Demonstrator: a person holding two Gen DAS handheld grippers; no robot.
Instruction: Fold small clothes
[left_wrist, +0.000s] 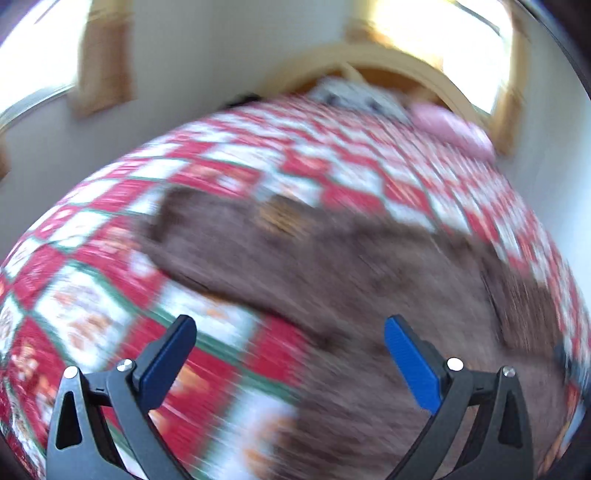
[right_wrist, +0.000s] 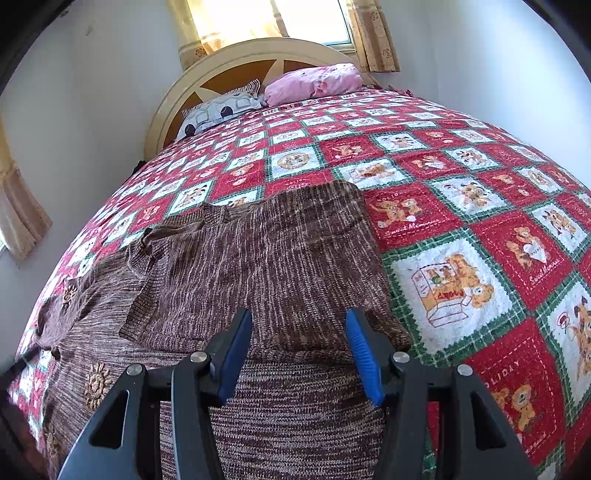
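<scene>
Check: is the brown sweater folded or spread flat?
Partly folded: the brown sweater has one panel doubled over its body, edges visible, on the bedspread.

A brown marled knit sweater (right_wrist: 280, 258) with tan flower motifs is seen spread on the quilt (right_wrist: 461, 229), itself checked in red and white squares with green borders and orange teddy bears. Beyond the quilt, a pink pillow (right_wrist: 314, 83) and a grey-white, black-spotted pillow (right_wrist: 218, 110) are shown.

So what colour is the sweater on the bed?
The sweater is streaky brown knit with small golden flower shapes, clearest in the right wrist view.
</scene>
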